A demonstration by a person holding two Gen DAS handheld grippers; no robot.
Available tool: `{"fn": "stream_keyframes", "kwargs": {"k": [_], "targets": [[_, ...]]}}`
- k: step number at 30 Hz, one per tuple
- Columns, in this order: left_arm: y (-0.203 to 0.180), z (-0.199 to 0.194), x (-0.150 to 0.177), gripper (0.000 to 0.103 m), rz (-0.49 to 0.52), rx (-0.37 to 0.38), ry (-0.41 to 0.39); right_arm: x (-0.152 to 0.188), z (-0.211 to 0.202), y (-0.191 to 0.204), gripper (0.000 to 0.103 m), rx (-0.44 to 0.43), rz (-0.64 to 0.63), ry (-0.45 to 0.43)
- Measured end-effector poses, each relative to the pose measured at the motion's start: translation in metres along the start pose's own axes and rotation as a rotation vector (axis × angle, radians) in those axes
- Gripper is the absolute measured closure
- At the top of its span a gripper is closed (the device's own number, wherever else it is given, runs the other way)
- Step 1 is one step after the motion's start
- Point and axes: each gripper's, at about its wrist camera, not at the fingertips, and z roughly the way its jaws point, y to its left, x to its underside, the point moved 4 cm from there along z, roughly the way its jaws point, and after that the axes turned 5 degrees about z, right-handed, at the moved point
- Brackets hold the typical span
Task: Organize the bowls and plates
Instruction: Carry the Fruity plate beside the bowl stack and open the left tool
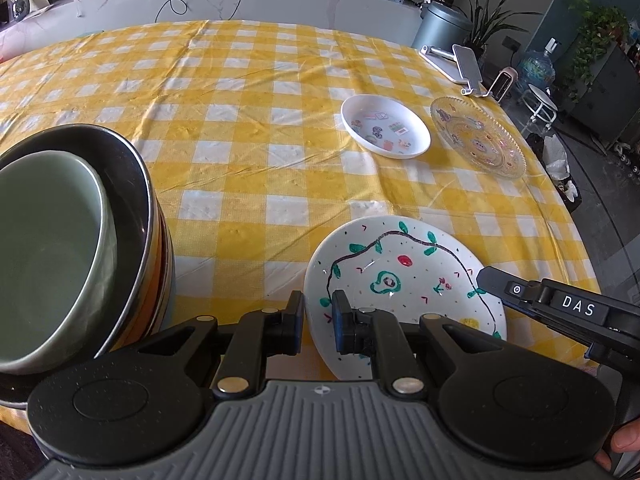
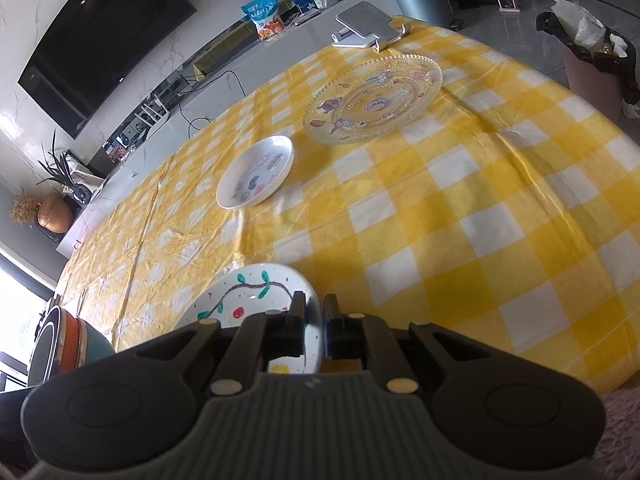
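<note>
The painted plate [image 1: 404,280] sits tilted at the near edge of the bench [image 1: 248,92], gripped from two sides. The left gripper [image 1: 318,320] has its jaws clamped on the plate's left rim, one finger outside the rim and one inside. The right gripper [image 2: 314,316] has its jaws clamped on the opposite, right rim. The plate thus lies between the two grippers, directly ahead of each, and neither hand is nearer than the other.

The stack of bowls [image 1: 80,264] stands just left of the plate, a green bowl nested on top. It is the closest pile, on the left gripper's side; a move to it would run leftward, judged from this layout. The small white plate [image 1: 386,126] and the glass plate [image 1: 478,142] rest flat, well apart from the grippers, toward the far right.

The plate's near rim is hidden behind the gripper bodies. The stack's lower bowls are cut off, and their number cannot be told.
</note>
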Motion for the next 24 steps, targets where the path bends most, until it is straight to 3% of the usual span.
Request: {"fn": "stream_keyframes", "kwargs": {"k": [15,19,21,24], "targets": [[-0.001,0.004,0.002,0.087,0.021,-0.034,0.007,0.006,0.005,0.008,0.090,0.041,-0.080,0.002],[-0.001,-0.001,-0.001,0.084,0.010,-0.029,-0.017,0.005,0.000,0.008,0.084,0.028,-0.072,-0.020],[-0.004,-0.005,-0.001,0.079,0.015,-0.023,-0.035,0.005,-0.004,0.008,0.073,0.016,-0.065,-0.041],[-0.011,-0.013,-0.003,0.073,0.023,-0.009,-0.067,0.003,-0.009,0.007,0.071,0.010,-0.048,-0.066]]}}
